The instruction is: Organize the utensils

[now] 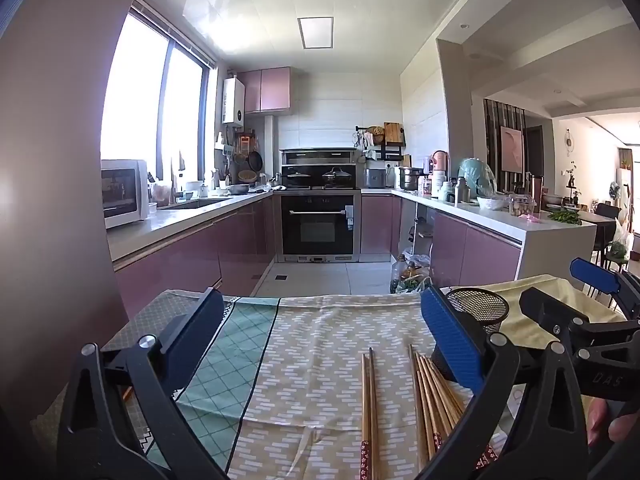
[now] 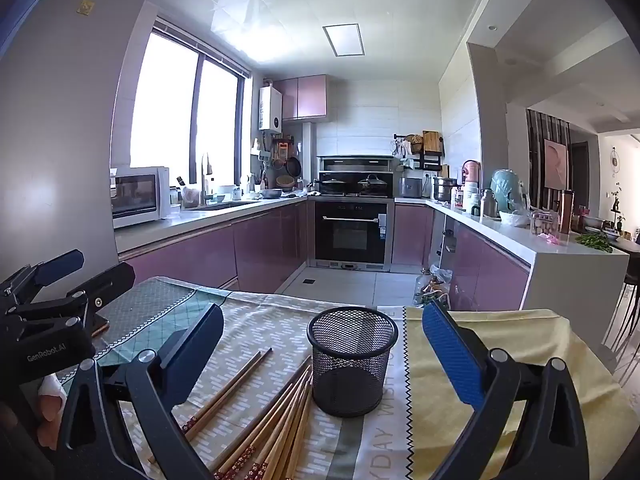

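Several wooden chopsticks (image 1: 430, 396) with red patterned ends lie flat on the patterned tablecloth (image 1: 312, 344); a separate pair (image 1: 369, 404) lies just left of the bunch. An upright black mesh cup (image 2: 352, 360) stands right of the chopsticks (image 2: 276, 420), empty as far as I see. My left gripper (image 1: 320, 332) hovers open above the cloth, with the chopsticks by its right finger. My right gripper (image 2: 324, 344) is open too, with the cup between and beyond its fingers, untouched. In the left wrist view the cup (image 1: 478, 308) peeks out behind the blue pad, and the right gripper (image 1: 560, 300) shows at the right.
The table's far edge (image 2: 280, 294) drops to the kitchen floor. A yellow cloth (image 2: 500, 344) covers the table's right part. In the right wrist view the left gripper (image 2: 76, 276) is at the left edge, a hand beneath it. Purple cabinets, an oven and counters stand farther back.
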